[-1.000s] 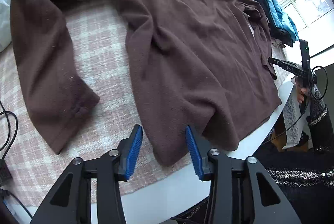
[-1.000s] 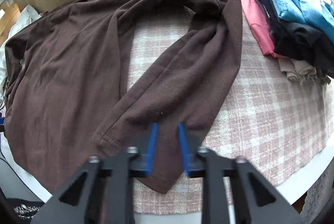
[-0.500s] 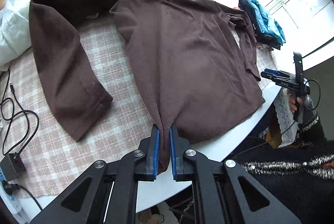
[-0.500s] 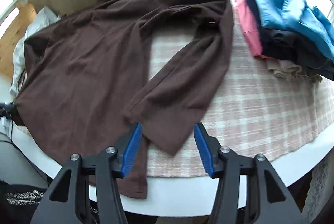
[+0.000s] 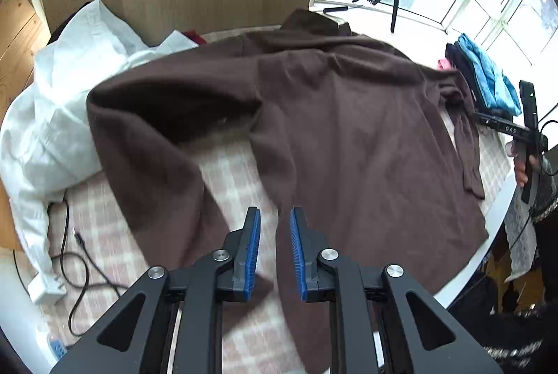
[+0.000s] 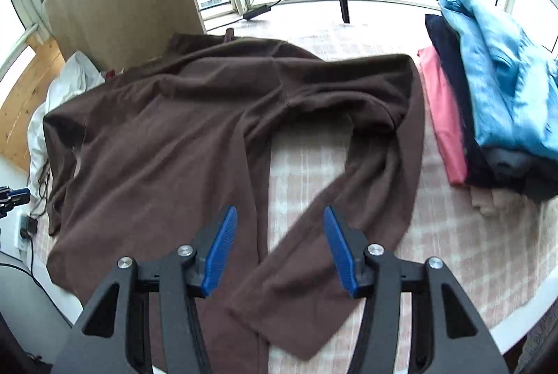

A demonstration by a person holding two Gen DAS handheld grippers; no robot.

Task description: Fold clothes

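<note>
Your left hand-held gripper [image 5: 273,248] and right hand-held gripper [image 6: 279,248] share black frames, silver screws and ribbed blue pads; your dark sleeve [image 5: 547,196] shows speckled trim.

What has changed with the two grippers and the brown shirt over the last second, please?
The left gripper, which had pinched the brown shirt at its hem, has let go and its jaws are opening. The right gripper released the sleeve and stands open. Both pulled back. The folded pile stayed put.

Both claws point steeply down, the left claw [image 5: 273,250] opening (jaws narrowly apart), the right claw [image 6: 280,248] parted wider.
</note>
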